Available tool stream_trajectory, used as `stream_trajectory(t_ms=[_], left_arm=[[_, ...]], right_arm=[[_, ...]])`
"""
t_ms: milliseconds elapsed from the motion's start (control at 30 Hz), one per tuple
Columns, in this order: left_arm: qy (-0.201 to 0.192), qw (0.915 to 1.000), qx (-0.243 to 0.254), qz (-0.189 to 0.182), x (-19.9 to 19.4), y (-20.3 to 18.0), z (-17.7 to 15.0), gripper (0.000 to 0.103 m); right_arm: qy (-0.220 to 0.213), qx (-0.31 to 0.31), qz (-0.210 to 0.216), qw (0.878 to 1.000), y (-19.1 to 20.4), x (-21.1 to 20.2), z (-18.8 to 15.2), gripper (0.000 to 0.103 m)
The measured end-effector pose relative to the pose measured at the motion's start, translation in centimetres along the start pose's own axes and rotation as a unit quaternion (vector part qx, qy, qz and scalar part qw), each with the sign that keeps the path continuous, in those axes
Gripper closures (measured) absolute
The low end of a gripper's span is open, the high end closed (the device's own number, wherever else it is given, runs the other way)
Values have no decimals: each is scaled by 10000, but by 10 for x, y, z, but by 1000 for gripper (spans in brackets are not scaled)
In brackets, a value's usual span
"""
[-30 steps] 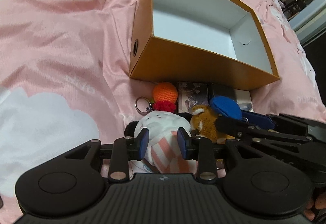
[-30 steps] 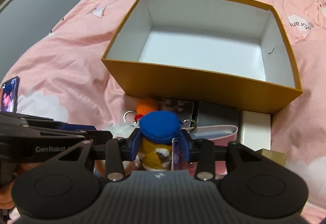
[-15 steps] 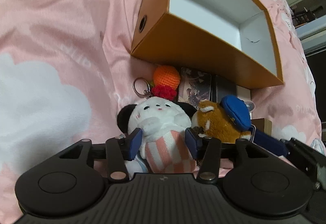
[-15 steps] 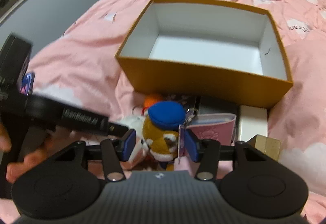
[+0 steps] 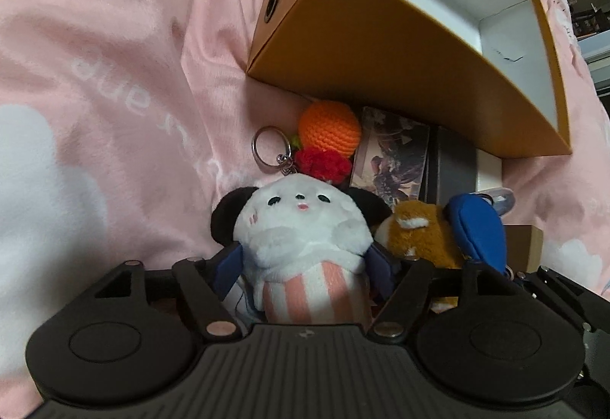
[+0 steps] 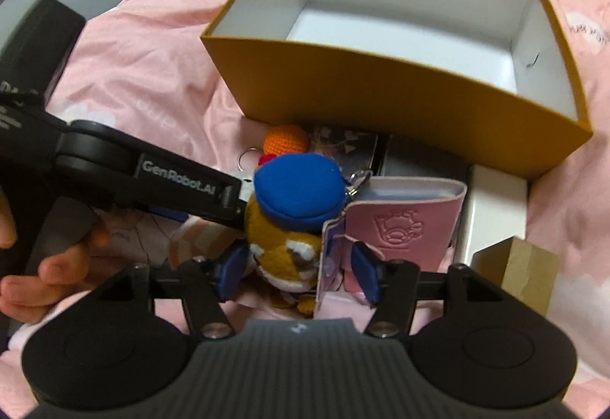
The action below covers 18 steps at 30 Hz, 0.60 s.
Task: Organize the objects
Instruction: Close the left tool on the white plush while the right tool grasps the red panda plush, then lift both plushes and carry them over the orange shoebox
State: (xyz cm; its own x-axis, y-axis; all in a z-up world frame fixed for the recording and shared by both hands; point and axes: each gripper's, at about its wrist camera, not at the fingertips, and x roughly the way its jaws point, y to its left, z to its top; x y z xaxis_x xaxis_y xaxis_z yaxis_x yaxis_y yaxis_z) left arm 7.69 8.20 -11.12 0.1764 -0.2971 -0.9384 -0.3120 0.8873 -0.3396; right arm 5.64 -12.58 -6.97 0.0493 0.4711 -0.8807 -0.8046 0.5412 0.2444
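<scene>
An orange box [image 5: 381, 49] [image 6: 381, 91] with a white, empty inside lies on the pink blanket. Toys sit in front of it. My left gripper [image 5: 305, 266] points down over a white panda plush [image 5: 301, 228] in a striped outfit. Its jaws are opening and straddle the plush's body without squeezing it. My right gripper [image 6: 297, 276] is also opening, around a brown plush with a blue cap [image 6: 293, 190] [image 5: 427, 236] and a thin card beside it. A gap shows at its right pad. A crocheted orange keychain [image 5: 329, 133] lies just beyond.
A pink card holder [image 6: 404, 224], a white box [image 6: 492, 205] and a small cardboard box [image 6: 530, 266] lie to the right. Picture cards [image 5: 389, 159] lean against the orange box. A person's hand [image 6: 45, 266] holds the left tool's black body [image 6: 114, 159] at the left.
Both grippers have sunk towards the toys and their jaws have spread wider. The panda plush now fills the left gripper's gap, and the orange box looms closer.
</scene>
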Motion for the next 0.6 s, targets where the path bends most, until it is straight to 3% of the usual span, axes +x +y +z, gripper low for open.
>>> stream_trajectory(t_ms=[67,233,367,600], left_arm=[[0,10000,23,2,4,0,1,21],[-131,9999,34,-94,-3,1,-3,27],[-660,9970,393,-31,-28,-6,-15,30],[-1594,9815,1050,158,-74,-25,-30,31]], right_arm=[[-32,72,101,9999,-1,-2,-1,50],[-398,231,46,9989,-3,-21,-2,58],[-770,486,231,9956,-11,-42,-1,59],[-1273,729,467,9881,-19,-72,11,62]])
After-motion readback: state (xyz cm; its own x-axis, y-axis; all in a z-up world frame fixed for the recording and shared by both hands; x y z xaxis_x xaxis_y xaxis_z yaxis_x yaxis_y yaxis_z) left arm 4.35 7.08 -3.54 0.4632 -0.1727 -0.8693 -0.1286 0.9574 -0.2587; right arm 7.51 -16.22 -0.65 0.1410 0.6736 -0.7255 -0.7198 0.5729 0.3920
